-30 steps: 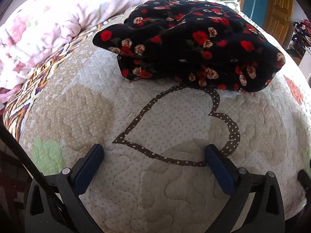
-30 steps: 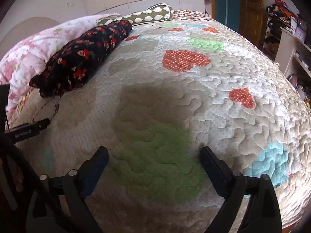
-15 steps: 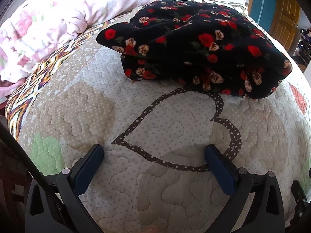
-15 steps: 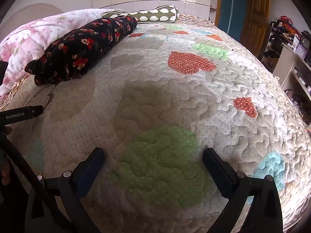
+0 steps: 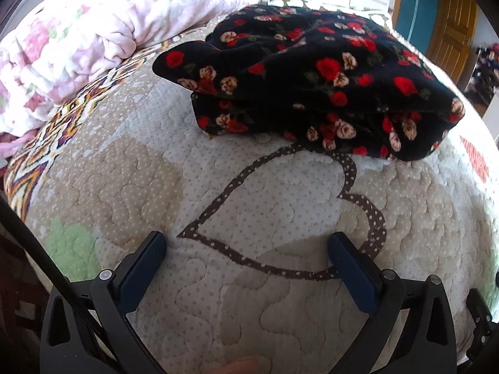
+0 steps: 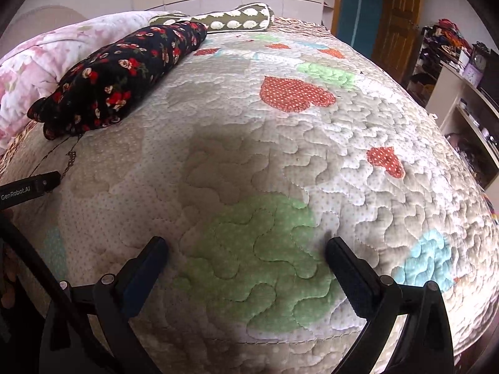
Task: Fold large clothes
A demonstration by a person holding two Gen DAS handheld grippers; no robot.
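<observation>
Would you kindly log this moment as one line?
left gripper open, empty | right gripper open, empty | floral garment folded on quilt

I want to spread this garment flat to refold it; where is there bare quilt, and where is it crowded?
Free: the wide quilted heart-patterned bedspread right of the folded black rose-print garment, around the red dotted heart and green patch. Crowded: the left edge, where the garment lies beside the pink floral comforter, and the top by the green patterned pillow.
</observation>
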